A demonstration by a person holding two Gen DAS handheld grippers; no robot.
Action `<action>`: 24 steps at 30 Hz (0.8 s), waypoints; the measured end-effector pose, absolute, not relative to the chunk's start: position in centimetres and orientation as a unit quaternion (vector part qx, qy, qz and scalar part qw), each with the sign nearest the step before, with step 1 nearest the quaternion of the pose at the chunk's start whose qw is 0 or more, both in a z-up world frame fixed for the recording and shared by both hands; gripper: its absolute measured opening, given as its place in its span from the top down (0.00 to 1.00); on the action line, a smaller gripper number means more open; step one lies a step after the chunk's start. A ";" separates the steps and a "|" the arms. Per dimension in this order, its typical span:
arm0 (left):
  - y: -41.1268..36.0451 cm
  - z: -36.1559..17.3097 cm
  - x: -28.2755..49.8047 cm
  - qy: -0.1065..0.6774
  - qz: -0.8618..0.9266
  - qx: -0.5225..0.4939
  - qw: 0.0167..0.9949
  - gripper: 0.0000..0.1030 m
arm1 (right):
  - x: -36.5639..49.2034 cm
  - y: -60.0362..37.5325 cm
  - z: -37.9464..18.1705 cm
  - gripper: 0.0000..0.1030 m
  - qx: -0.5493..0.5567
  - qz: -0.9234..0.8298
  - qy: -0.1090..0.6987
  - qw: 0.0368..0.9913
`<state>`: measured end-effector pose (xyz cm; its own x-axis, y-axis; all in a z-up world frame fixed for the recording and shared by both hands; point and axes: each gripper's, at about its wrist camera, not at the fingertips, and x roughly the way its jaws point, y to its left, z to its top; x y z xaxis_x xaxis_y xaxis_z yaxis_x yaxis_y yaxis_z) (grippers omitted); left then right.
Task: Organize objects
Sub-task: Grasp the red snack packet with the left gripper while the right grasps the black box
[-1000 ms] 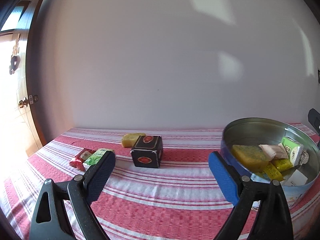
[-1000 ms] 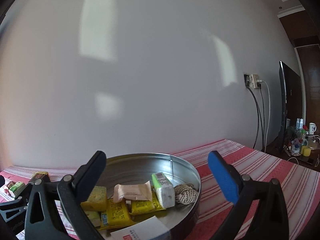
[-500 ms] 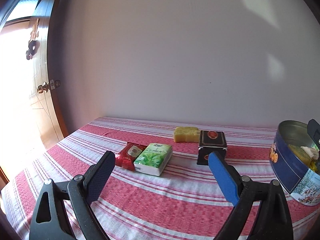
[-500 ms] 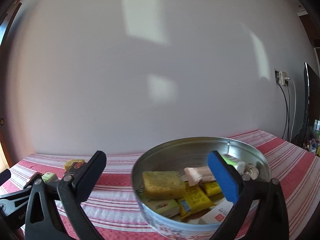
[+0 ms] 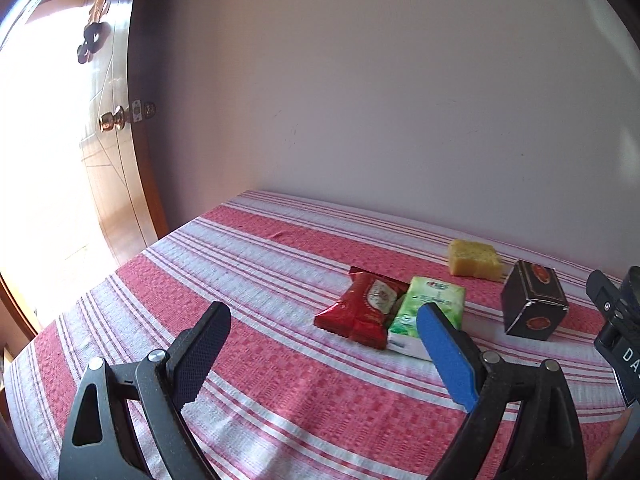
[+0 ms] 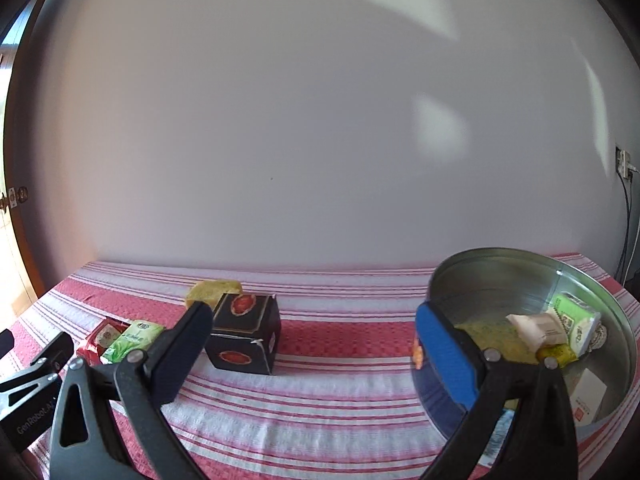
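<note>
On the red striped tablecloth [image 5: 260,280] lie a red snack packet [image 5: 362,308], a green tissue pack [image 5: 430,308], a yellow sponge [image 5: 474,258] and a black box [image 5: 532,306]. My left gripper [image 5: 322,320] hovers open over the cloth, just left of the packets, holding nothing. In the right wrist view the black box [image 6: 246,332] stands ahead, the yellow sponge [image 6: 214,290] behind it and the green tissue pack [image 6: 132,338] to the left. My right gripper [image 6: 312,324] is open and empty. The round metal tin [image 6: 500,276] at right holds several packets.
A wooden door [image 5: 116,120] with a brass knob stands left of the table, bright light beside it. The plain wall runs close behind the table. Cables hang from a wall socket [image 6: 622,162] at far right. The other gripper's body [image 5: 616,320] shows at the right edge.
Both grippers have swung to the left. The tin has left the left wrist view and slid to the right in the right wrist view; the loose objects now sit ahead.
</note>
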<state>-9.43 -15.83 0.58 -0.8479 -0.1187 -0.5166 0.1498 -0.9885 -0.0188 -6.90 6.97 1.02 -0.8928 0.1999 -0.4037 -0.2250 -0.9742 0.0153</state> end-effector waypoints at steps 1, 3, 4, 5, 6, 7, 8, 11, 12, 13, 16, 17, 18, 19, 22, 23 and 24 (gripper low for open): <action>-16.3 0.4 -9.9 0.035 -0.958 0.275 0.071 0.07 | -7.8 6.8 0.8 0.00 -0.219 0.969 0.033 0.106; -17.0 -0.1 -10.5 0.047 -0.953 0.292 0.071 0.07 | -9.8 6.6 0.2 0.00 -0.253 0.961 0.038 0.101; -17.3 -0.3 -10.9 0.051 -0.950 0.299 0.074 0.07 | -10.8 6.5 -0.2 0.00 -0.269 0.957 0.039 0.099; -17.5 -0.4 -11.3 0.052 -0.948 0.303 0.078 0.07 | -11.8 6.3 -0.5 0.00 -0.282 0.954 0.042 0.095; -17.6 -0.4 -11.5 0.049 -0.948 0.304 0.082 0.07 | -12.7 6.0 -0.7 0.00 -0.294 0.951 0.044 0.089; -17.5 -0.4 -11.7 0.042 -0.949 0.302 0.084 0.07 | -13.5 5.8 -0.9 0.00 -0.306 0.947 0.045 0.087; -17.4 -0.3 -12.0 0.034 -0.950 0.300 0.084 0.07 | -14.3 5.6 -1.3 0.00 -0.319 0.943 0.044 0.087; -17.3 -0.4 -12.8 0.015 -0.950 0.302 0.078 0.07 | -16.1 5.2 -2.1 0.01 -0.352 0.931 0.040 0.092; -17.3 -0.5 -13.2 0.014 -0.949 0.305 0.076 0.07 | -16.5 5.3 -2.3 0.01 -0.360 0.928 0.039 0.093; -17.2 -0.6 -13.6 0.013 -0.948 0.309 0.073 0.07 | -17.0 5.1 -2.6 0.02 -0.367 0.925 0.039 0.092; -16.6 -0.7 -14.9 0.004 -0.945 0.320 0.072 0.07 | -17.9 5.4 -3.4 0.11 -0.394 0.914 0.041 0.090; -16.3 -0.8 -15.3 0.000 -0.944 0.323 0.072 0.07 | -18.2 5.6 -3.7 0.16 -0.404 0.910 0.044 0.087; -16.0 -0.9 -15.8 -0.004 -0.942 0.327 0.073 0.07 | -18.5 5.8 -4.0 0.24 -0.414 0.905 0.050 0.084; -15.8 -1.0 -16.4 -0.007 -0.940 0.333 0.073 0.07 | -18.6 6.1 -4.3 0.28 -0.421 0.902 0.054 0.081; -15.3 -1.7 -18.2 -0.006 -0.929 0.365 0.063 0.07 | -18.9 6.8 -4.6 0.35 -0.428 0.898 0.060 0.078; -15.1 -2.1 -18.7 -0.006 -0.924 0.378 0.059 0.07 | -18.9 6.9 -4.7 0.42 -0.429 0.898 0.062 0.074; -14.9 -2.3 -19.1 -0.007 -0.919 0.389 0.057 0.07 | -18.8 7.0 -4.6 0.43 -0.428 0.898 0.062 0.076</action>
